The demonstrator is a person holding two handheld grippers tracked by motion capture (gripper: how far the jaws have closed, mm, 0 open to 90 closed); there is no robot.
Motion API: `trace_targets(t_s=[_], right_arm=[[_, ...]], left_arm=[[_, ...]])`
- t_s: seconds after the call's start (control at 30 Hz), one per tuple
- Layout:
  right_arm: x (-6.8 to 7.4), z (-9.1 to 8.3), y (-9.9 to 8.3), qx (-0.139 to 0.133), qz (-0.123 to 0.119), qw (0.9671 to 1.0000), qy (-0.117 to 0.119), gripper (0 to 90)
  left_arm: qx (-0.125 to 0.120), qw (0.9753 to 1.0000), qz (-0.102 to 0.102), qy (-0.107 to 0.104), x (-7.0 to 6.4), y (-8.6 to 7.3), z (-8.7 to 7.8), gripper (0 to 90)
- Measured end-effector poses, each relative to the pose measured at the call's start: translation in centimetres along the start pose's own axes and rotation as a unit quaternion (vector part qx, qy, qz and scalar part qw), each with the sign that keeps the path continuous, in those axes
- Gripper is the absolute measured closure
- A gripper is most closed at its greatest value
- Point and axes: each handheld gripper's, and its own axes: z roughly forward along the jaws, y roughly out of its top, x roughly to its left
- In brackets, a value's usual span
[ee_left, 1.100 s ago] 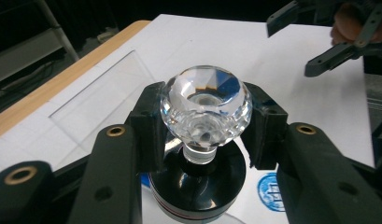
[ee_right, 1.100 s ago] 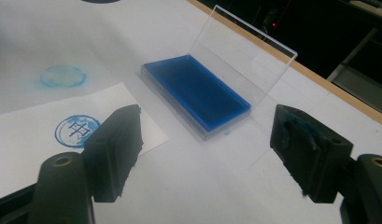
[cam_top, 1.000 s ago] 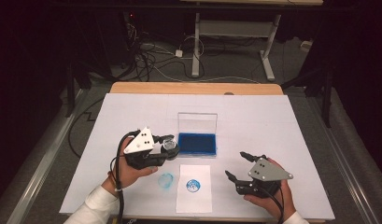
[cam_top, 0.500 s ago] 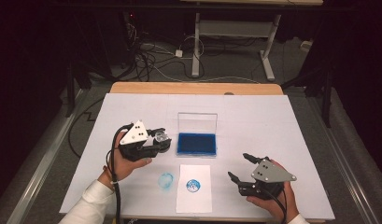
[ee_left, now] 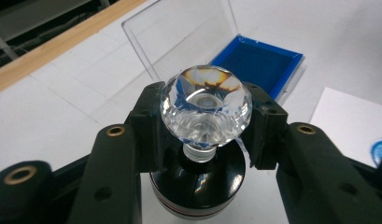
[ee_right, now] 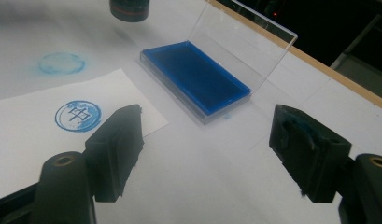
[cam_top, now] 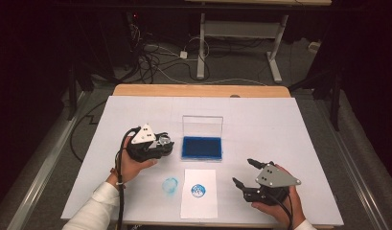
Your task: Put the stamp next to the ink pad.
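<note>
Clear faceted crystal tops the stamp (ee_left: 205,112) that we see clamped between the black jaws of the left gripper (cam_top: 157,143), its dark round body hanging below the knob, over the white table (cam_top: 299,129) just left of the open ink pad (cam_top: 201,147). The pad's blue tray lies flat, its transparent lid (cam_top: 202,125) standing upright along the far edge. In front of the pad we find a white sheet of paper (cam_top: 199,199) bearing a round blue stamped mark (cam_top: 199,190), and just left of the sheet a fainter blue ring (cam_top: 170,185) printed straight onto the table. The right gripper (cam_top: 244,172) sits near the table's front right, well apart from the pad, its jaws spread wide with nothing between them; its own view shows blue smudges on the inner face of one pad (ee_right: 303,140). We see a hand (cam_top: 131,165) in a white sleeve behind the left gripper.
</note>
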Motion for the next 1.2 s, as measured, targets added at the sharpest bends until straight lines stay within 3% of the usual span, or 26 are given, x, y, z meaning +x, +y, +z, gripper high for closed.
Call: trace_targets(t_s=[0.1,0.27,0.47,0.7,0.83,0.93,1.2], right_arm=[[0.0,0.1,-0.1,0.002,-0.001,1.0,0.003,26.0],[-0.2,0.3,-0.1,0.004,0.005,1.0,0.0,26.1],[-0.3,0.4,-0.2,0.006,0.006,1.0,0.002,26.2],[-0.3,0.4,-0.3,0.007,0.007,0.9999,0.004,26.3],[-0.2,0.5,-0.3,0.008,0.005,0.9999,0.006,26.4],[-0.2,0.5,-0.3,0.011,0.003,0.9999,0.01,26.5],[-0.2,0.4,-0.2,0.007,0.002,0.9999,0.009,26.5]], left_arm=[[0.0,0.9999,-0.015,0.001,0.6,-0.1,1.2,53.8],[0.011,0.9998,-0.013,0.005,0.8,-0.1,3.1,53.7],[0.03,0.9995,-0.009,0.008,0.7,-0.2,4.3,53.6],[0.019,0.9991,-0.037,-0.013,1.0,-0.6,4.4,53.4],[0.024,0.9989,-0.04,-0.008,1.0,-0.6,4.4,51.8],[0.022,0.9981,-0.057,-0.01,1.2,-0.8,4.4,48.1],[0.008,0.9985,-0.053,0.009,0.8,-0.2,3.7,37.3]])
